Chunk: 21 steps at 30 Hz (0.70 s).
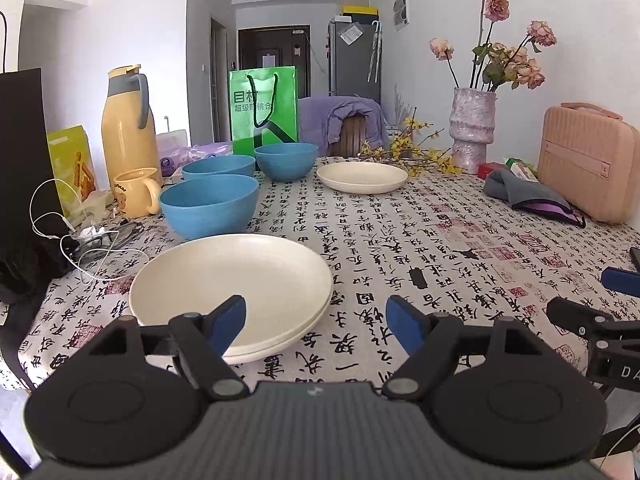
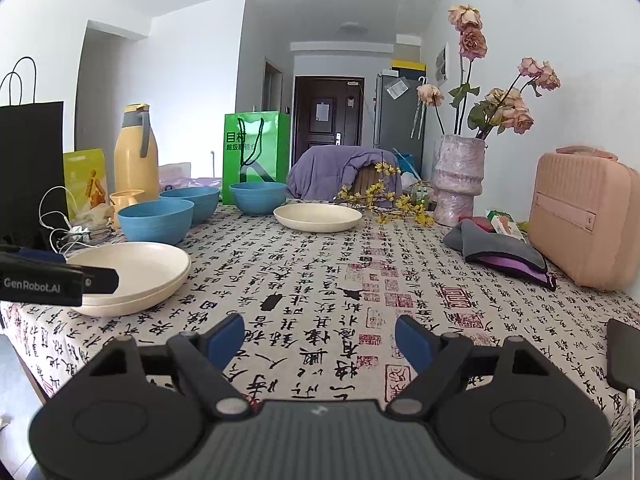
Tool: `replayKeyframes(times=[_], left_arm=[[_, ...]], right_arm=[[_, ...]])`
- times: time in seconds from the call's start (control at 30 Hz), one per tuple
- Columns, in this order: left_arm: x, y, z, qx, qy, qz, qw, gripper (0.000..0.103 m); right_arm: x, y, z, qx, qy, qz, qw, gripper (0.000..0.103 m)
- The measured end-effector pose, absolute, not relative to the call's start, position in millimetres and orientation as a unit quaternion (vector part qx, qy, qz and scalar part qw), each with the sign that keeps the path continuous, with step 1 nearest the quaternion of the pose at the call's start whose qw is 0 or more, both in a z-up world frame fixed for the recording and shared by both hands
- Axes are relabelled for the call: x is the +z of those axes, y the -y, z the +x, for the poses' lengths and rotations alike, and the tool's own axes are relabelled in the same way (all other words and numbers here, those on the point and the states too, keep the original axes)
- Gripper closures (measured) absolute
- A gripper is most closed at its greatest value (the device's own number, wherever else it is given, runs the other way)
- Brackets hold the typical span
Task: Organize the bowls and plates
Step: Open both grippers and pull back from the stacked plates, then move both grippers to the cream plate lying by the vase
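A table covered by a cloth printed with black calligraphy [image 1: 400,240] carries all the dishes. Near the left part of its front edge sit two cream plates, stacked one on the other [image 1: 232,280]. Just behind the stack stands a blue bowl [image 1: 209,205]; a second blue bowl [image 1: 219,166] stands behind that one, and a third blue bowl [image 1: 286,161] stands to its right, toward the far edge. A single cream plate [image 1: 362,176] lies farther right, near the middle of the far edge.

The left gripper [image 1: 316,322] hovers at the front edge with its fingers spread wide and nothing between them; its left blue pad overlaps the near rim of the stacked plates in the left wrist view, though whether it touches the rim is hard to tell from this angle. The right gripper [image 2: 320,342] hangs over bare cloth by the front edge, right of the stack, fingers likewise spread and empty.

Along the left edge stand a yellow thermos jug [image 1: 128,128], a yellow mug [image 1: 134,192], a black paper bag [image 2: 32,168] and a tangle of white cable [image 1: 80,240]. A green paper bag [image 1: 264,108] stands at the far edge behind the bowls. Toward the far right corner are a pale vase of dried roses [image 1: 472,128], sprigs of yellow blossom [image 1: 416,152], a folded grey cloth [image 1: 524,196] and a pink hard case [image 1: 588,164].
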State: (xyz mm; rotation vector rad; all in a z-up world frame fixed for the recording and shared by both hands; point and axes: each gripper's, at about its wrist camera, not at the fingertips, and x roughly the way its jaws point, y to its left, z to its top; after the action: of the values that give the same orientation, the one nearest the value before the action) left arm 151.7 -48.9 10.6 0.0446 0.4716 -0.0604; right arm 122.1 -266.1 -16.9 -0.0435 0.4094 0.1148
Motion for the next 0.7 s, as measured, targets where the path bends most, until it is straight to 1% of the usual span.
replayKeyframes(times=[0.4, 0.7], left_arm=[[13, 52, 206, -0.041, -0.261, 0.015, 0.964, 0.024], [29, 48, 253, -0.036, -0.255, 0.018, 0.966, 0.024]], right_arm=[[-20, 279, 175, 0.046, -0.222, -0.019, 0.974, 0.021], [-14, 288, 226, 0.048, -0.226, -0.018, 0.973, 0.021]])
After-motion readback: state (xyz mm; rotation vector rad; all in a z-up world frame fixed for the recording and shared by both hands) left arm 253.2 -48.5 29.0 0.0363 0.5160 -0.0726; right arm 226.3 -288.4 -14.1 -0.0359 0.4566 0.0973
